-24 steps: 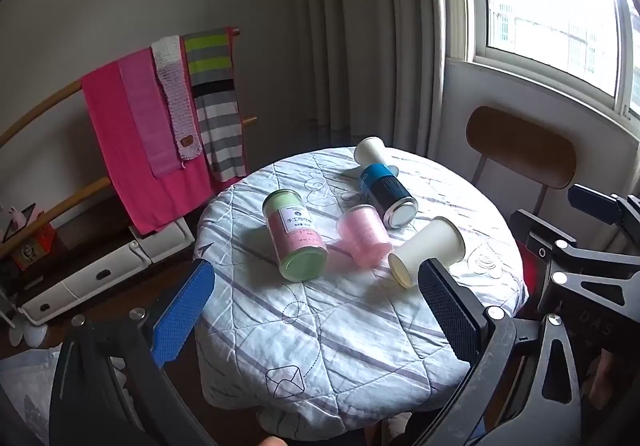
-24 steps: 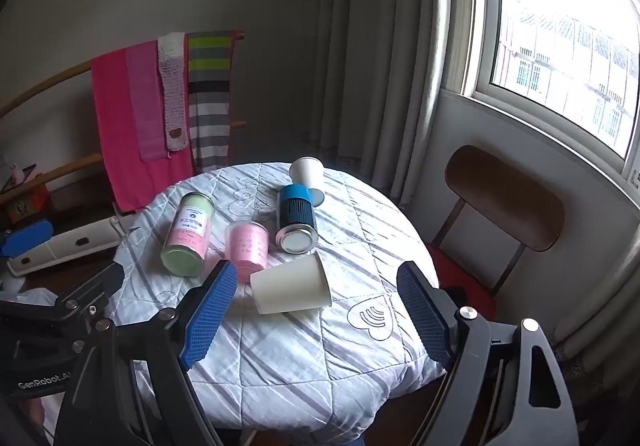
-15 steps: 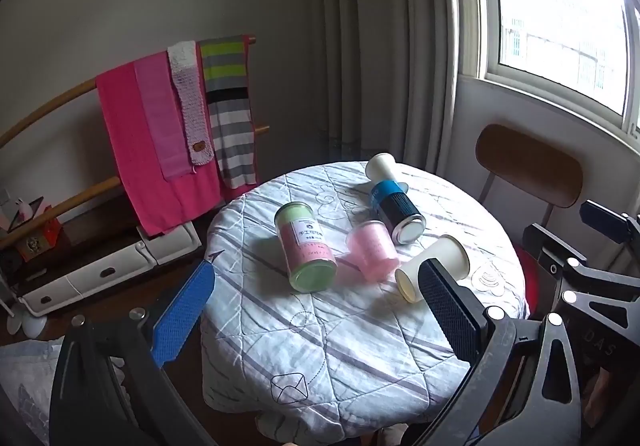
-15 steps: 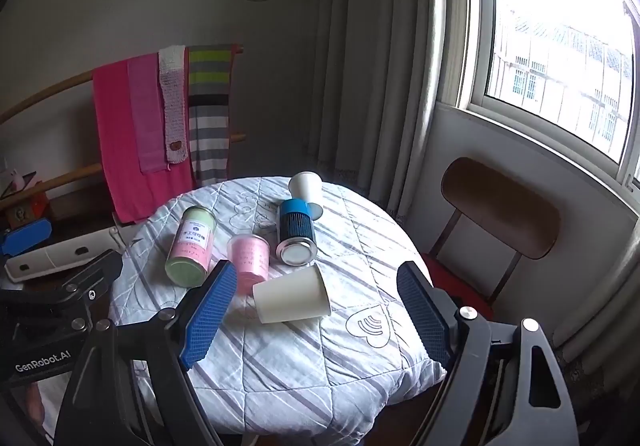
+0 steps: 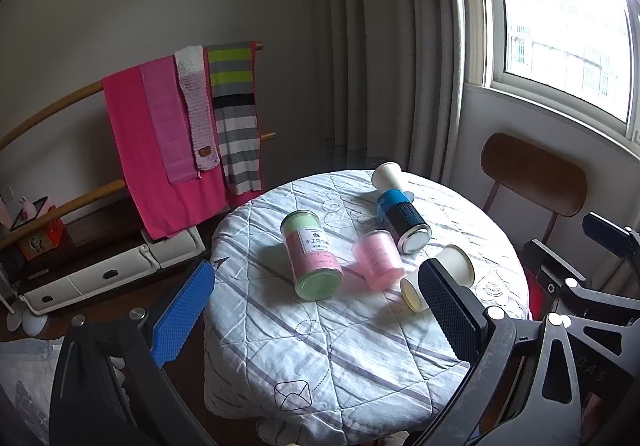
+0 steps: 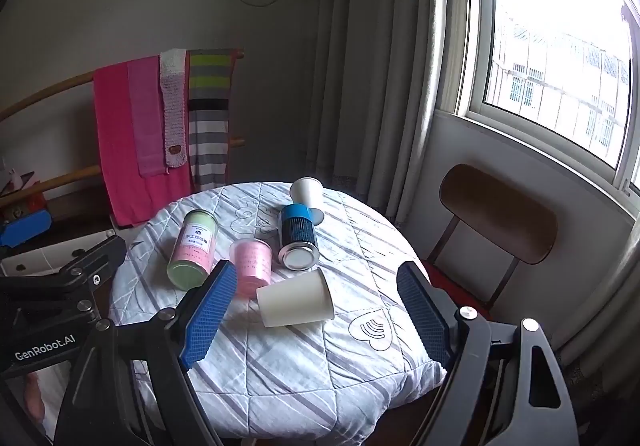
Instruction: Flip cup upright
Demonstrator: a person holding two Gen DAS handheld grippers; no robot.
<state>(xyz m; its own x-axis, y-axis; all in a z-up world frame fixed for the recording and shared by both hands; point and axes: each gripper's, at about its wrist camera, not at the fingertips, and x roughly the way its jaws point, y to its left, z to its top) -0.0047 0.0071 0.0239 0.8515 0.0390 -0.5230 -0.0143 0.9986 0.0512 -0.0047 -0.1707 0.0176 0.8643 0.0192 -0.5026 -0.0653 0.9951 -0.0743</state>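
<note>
Your right gripper (image 6: 316, 310) hangs released, jaws wide, above the near table (image 6: 304, 374) edge; your left gripper (image 5: 320, 310) likewise spread apart, nothing in either. Between the right pads, at 12 o'clock from that gripper, lies the cup (image 6: 295, 303) on its side on the quilted cloth. Long axis runs roughly 3-to-9 in the right view: rim toward 3 o'clock, closed base toward 9, slightly tilted. In the left view the same cup (image 5: 438, 278) sits at 2 o'clock, partly behind the right-hand pad, its open mouth facing near-left. It is a plain off-white paper cup, tapered, with a rolled rim and no print.

Since 0.8 s ago both grippers have pulled back and up: table and objects look smaller and lower in frame, more wall shows. Objects on the cloth have not moved.

Just beyond, touching or nearly touching the cup's base, is a pink cup (image 6: 253, 266) on its side. At its 10 o'clock is a green-pink jar (image 6: 193, 249), also lying down. At 1 o'clock is a blue can (image 6: 298, 238) on its side, bottom facing you. At the far edge is a white cup (image 6: 306, 193), tipped over.
</note>
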